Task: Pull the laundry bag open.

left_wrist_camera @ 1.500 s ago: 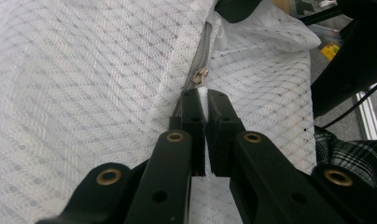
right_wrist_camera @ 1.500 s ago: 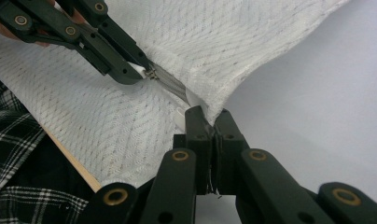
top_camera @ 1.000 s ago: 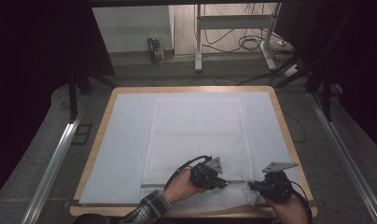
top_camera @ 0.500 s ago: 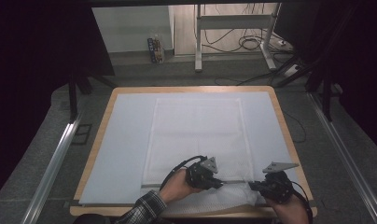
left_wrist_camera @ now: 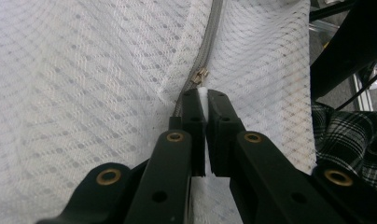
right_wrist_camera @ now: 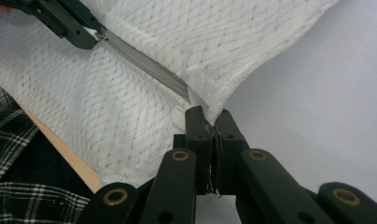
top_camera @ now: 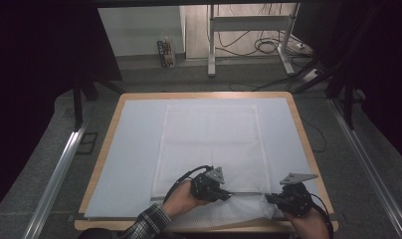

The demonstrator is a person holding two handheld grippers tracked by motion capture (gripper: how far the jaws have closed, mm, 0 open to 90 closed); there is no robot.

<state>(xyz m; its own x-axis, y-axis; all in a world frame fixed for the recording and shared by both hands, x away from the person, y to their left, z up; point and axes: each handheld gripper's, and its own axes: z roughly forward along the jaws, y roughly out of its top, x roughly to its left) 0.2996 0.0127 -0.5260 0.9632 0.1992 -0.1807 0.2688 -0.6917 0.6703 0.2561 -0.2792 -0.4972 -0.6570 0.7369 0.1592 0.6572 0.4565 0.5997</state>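
A white mesh bag (top_camera: 209, 139) lies flat on the pale mat, its near edge bunched up between my hands. A grey zipper (top_camera: 246, 193) runs along that edge. My left gripper (top_camera: 228, 193) is shut on the white pull tab just behind the zipper slider (left_wrist_camera: 200, 74), its jaws (left_wrist_camera: 205, 95) pinching the tab. My right gripper (top_camera: 268, 198) holds the bag's corner at the zipper's end, shut on the mesh (right_wrist_camera: 209, 115). In the right gripper view the zipper (right_wrist_camera: 144, 63) stretches taut to the left gripper (right_wrist_camera: 91, 35).
The mat sits on a wooden-edged table (top_camera: 303, 134), whose front edge (right_wrist_camera: 70, 158) is close under my hands. A plaid sleeve (top_camera: 149, 221) comes in at the bottom. Metal rails (top_camera: 59, 169) flank the table; a desk frame and cables (top_camera: 268, 45) stand beyond.
My left gripper has slid slightly to the left along the zipper. The right gripper has stayed in place.
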